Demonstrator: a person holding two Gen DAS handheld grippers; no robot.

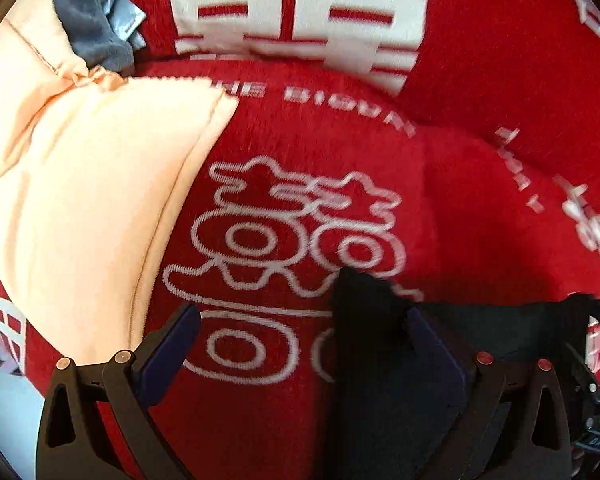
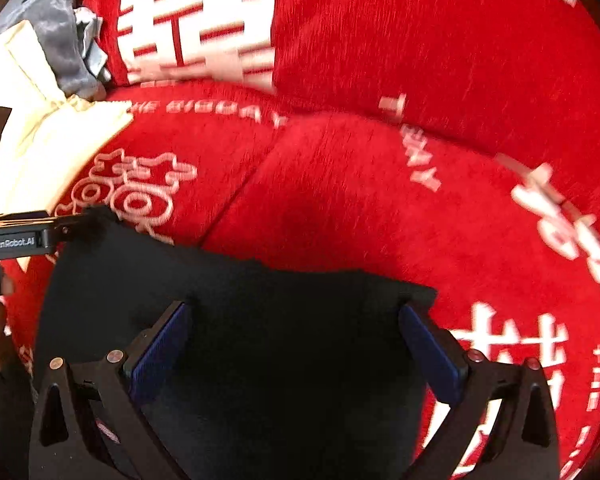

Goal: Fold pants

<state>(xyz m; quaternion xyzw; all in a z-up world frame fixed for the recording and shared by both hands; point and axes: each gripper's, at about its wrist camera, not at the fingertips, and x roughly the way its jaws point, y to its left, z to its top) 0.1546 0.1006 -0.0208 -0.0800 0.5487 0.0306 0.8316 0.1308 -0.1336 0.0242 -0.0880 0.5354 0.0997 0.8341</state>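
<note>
Red fabric printed with white characters (image 2: 380, 60) covers the bed, where black pants (image 2: 260, 340) lie under the spread fingers of the right gripper (image 2: 296, 332) and left gripper (image 1: 304, 332), beside a peach garment (image 1: 80, 200).

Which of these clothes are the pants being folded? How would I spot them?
Start from the big red blanket with white lettering that covers everything. The pants are the dark, almost black cloth lying on it nearest the cameras, reaching between the fingers of both open tools. Nothing else is that dark: the peach garment and the grey cloth lie farther off to the left.
</note>
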